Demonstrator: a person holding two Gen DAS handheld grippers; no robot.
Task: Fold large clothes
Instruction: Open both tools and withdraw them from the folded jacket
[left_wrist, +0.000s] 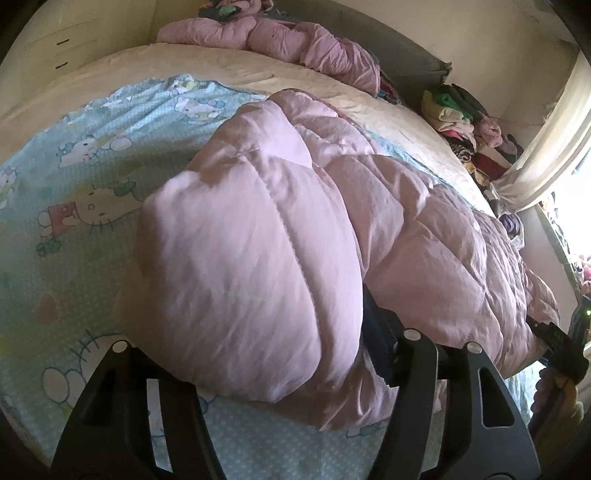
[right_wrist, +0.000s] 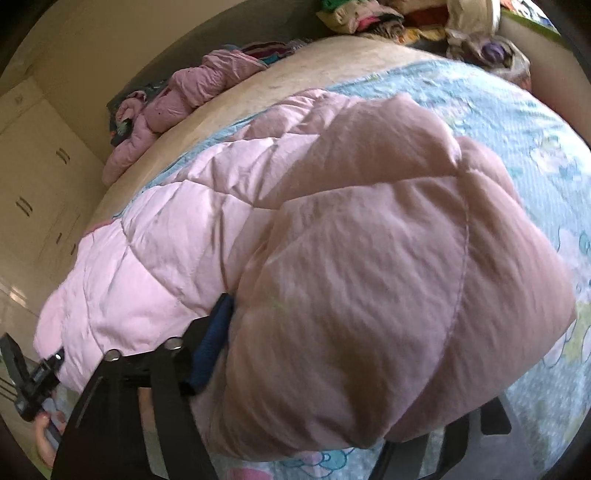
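Note:
A large pink quilted puffer coat (left_wrist: 295, 221) lies on the bed, bunched and partly folded over; it also fills the right wrist view (right_wrist: 332, 258). My left gripper (left_wrist: 314, 354) is shut on a thick fold of the coat, one blue-padded finger (left_wrist: 376, 339) showing, the other hidden under fabric. My right gripper (right_wrist: 295, 350) is likewise shut on a fold of the coat, its blue pad (right_wrist: 214, 339) visible and the other finger buried. Each gripper shows at the edge of the other's view (left_wrist: 557, 350) (right_wrist: 33, 380).
A light blue Hello Kitty sheet (left_wrist: 92, 166) covers the bed over a cream mattress (left_wrist: 258, 70). Another pink garment (left_wrist: 295, 40) lies at the far edge. A pile of mixed clothes (left_wrist: 469, 122) sits by the curtain (left_wrist: 550, 147). Cupboards (right_wrist: 37, 177) stand beside the bed.

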